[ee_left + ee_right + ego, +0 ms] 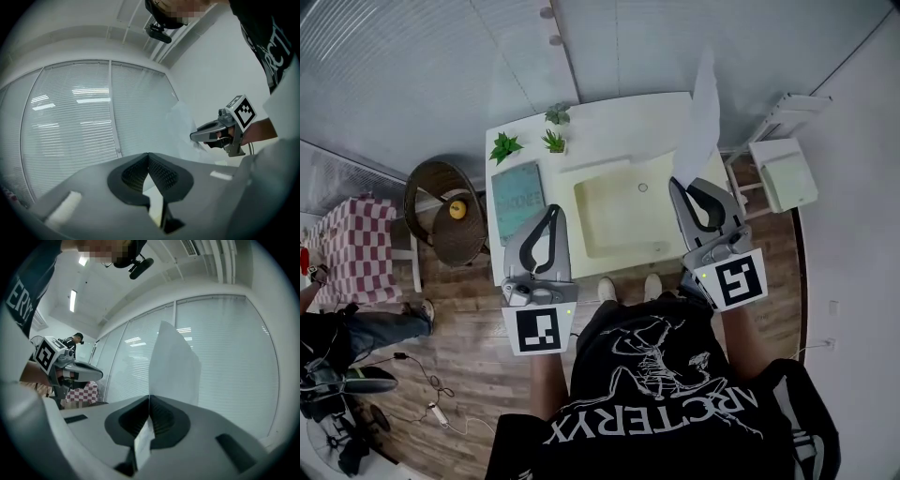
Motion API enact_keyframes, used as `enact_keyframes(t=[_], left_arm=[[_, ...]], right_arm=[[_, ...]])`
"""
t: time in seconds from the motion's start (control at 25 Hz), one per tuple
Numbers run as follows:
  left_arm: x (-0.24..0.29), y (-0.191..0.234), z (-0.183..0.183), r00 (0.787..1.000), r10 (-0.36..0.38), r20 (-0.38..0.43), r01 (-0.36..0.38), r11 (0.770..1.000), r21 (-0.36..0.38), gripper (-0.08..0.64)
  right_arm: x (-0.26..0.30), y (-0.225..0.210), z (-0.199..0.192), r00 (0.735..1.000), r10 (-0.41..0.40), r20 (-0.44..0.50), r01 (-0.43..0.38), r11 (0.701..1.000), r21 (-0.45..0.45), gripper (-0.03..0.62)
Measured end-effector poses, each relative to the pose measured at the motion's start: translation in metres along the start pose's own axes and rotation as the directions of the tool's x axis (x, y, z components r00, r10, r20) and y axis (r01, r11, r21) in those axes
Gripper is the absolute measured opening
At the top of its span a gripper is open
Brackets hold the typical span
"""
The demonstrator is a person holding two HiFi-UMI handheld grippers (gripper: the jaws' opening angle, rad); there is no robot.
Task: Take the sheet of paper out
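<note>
Right gripper [149,397] pinched the thin white sheet of paper [176,365], already out I reckon; my left gripper [148,154] was pressed together, empty. Next up: laying it down flat.

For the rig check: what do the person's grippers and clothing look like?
The left gripper and right gripper are grey with black ribbed pads; each carries a white cube with black square markers. The person wears a black T-shirt with white print.

In right gripper [682,184], sheet of paper [703,112] stands above table [619,122].
</note>
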State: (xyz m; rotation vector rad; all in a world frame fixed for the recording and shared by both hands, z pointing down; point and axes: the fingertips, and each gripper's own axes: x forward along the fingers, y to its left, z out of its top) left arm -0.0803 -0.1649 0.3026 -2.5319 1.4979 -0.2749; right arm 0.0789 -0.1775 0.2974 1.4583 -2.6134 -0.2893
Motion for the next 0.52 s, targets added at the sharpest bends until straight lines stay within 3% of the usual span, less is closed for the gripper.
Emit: enact_keyframes(t=[0.52], left_arm=[[0.0005, -0.0065, -0.0010, 1.000, -0.017, 0.001, 0.017, 0.999, -0.027, 0.011]], right_arm=[[-0.0036, -0.0008, -0.0035, 1.000, 0.004, -0.019, -0.004, 1.000, -0.003, 0.012]])
